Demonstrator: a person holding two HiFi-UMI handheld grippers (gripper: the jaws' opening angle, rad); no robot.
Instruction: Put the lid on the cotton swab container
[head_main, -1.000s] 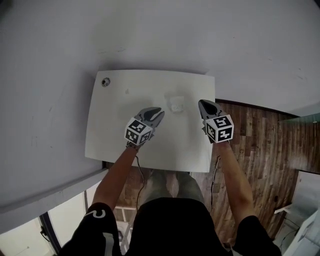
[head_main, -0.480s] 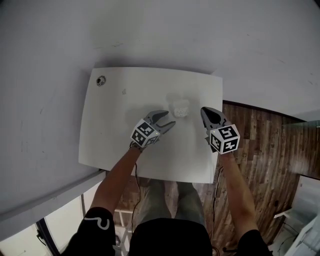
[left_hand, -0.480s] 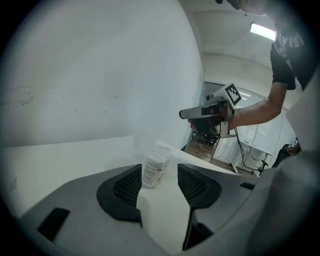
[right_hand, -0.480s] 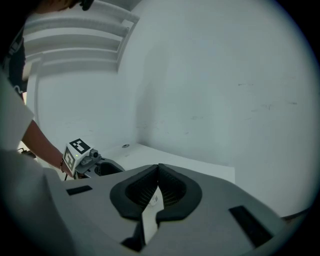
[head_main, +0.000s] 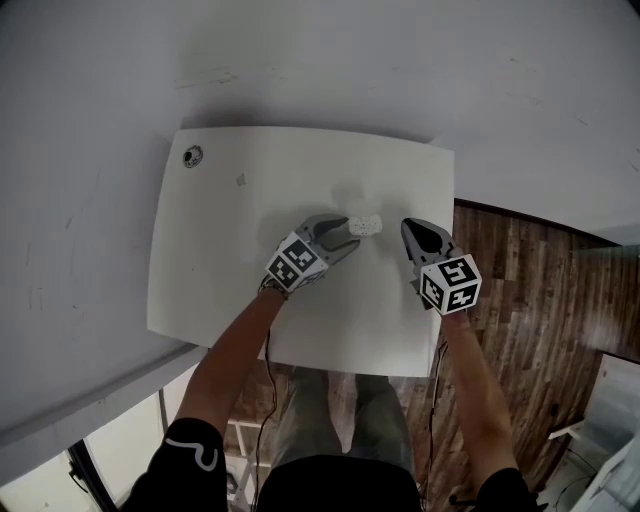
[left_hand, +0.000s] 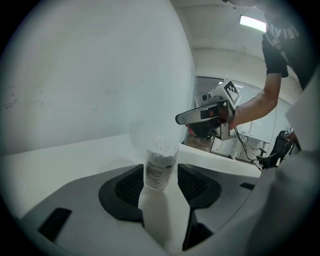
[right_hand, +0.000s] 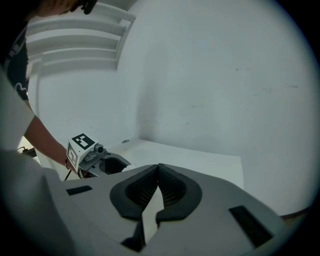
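The cotton swab container (left_hand: 161, 162) is a small clear tub with a printed label, standing upright on the white table (head_main: 230, 250), its top uncovered and packed with swabs. In the head view the container (head_main: 366, 225) is near the table's middle. My left gripper (head_main: 350, 232) has its jaws opening around the container, with a gap on each side and the pads not pressing. A faint clear round shape, possibly the lid (left_hand: 140, 134), lies just beyond the container. My right gripper (head_main: 408, 226) hovers to the container's right, shut with nothing in it (right_hand: 158, 167).
A small round fitting (head_main: 192, 156) sits in the table's far left corner. A grey wall (head_main: 320, 60) runs behind the table. Wooden floor (head_main: 520, 300) shows past the table's right edge, close to my right gripper.
My left gripper went from nearly shut to wide and moved forward-right until the container stands between its jaws. The right gripper stays shut in much the same place.
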